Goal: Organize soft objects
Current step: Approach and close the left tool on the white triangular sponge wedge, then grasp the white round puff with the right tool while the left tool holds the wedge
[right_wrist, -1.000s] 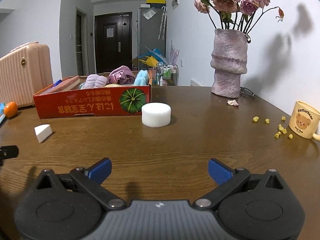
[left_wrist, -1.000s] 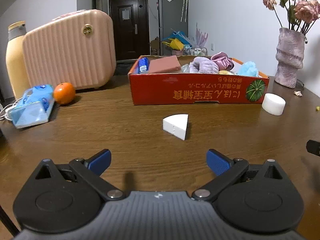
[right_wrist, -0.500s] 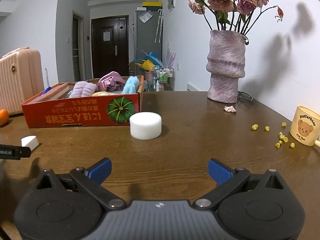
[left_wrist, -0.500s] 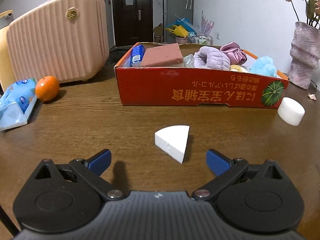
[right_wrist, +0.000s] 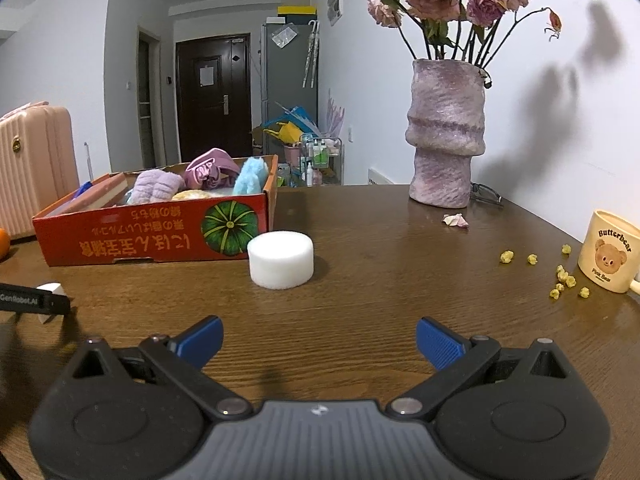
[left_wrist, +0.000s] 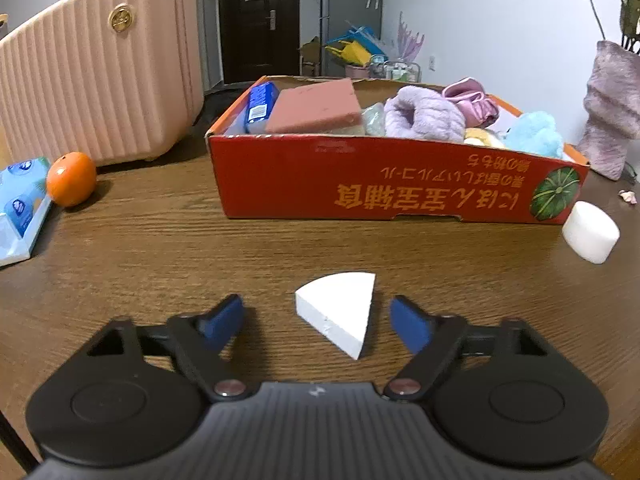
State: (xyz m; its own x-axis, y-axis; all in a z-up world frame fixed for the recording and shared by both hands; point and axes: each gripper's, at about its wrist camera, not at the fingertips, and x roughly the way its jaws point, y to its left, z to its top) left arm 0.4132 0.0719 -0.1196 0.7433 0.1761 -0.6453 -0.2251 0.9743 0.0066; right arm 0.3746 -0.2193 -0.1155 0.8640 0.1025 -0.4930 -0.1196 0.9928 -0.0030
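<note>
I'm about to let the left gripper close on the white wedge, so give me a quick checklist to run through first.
1. White foam wedge between the left gripper pads: ok; jaws are closing, not yet touching.
2. Wedge lying flat on the table: ok.
3. Room left in the red box: cannot tell.
4. Path from wedge to box clear: ok.
5. Right gripper open and empty: ok.
6. White foam cylinder not yet boxed: ok.
</note>
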